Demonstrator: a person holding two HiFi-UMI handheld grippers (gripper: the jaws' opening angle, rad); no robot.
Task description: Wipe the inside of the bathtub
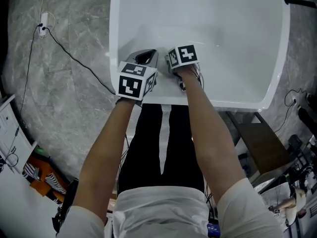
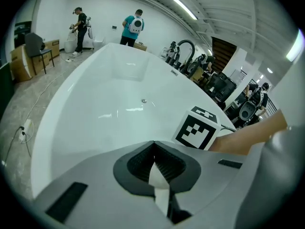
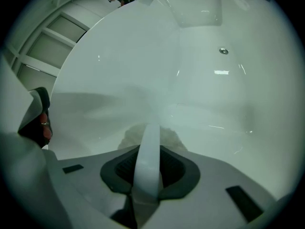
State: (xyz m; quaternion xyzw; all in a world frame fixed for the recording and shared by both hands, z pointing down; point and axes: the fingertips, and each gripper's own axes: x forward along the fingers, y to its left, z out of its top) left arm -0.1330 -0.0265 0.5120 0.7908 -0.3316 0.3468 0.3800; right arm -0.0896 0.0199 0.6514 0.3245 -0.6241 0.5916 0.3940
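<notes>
The white bathtub point(image 1: 115, 29) fills the top of the head view, and both grippers are at its near rim. My left gripper point(image 1: 145, 57) points into the tub over the rim. In the left gripper view the left gripper point(image 2: 155, 165) has its jaws together, with a thin white sliver between the pads that I cannot identify. My right gripper point(image 1: 179, 59) is lower inside the tub, beside the left one. In its own view the right gripper point(image 3: 148, 170) is shut on a white strip point(image 3: 149, 147), which leads to a pale fuzzy wiping pad point(image 3: 167, 136) against the tub wall point(image 3: 119, 80).
A small metal fitting point(image 2: 143, 100) sits on the far tub wall point(image 3: 222, 51). A black cable point(image 1: 74, 59) runs over the grey marbled floor to a plug point(image 1: 43, 26) at left. A brown box point(image 1: 258, 145) and equipment stand at right. Two people point(image 2: 132, 27) stand far beyond the tub.
</notes>
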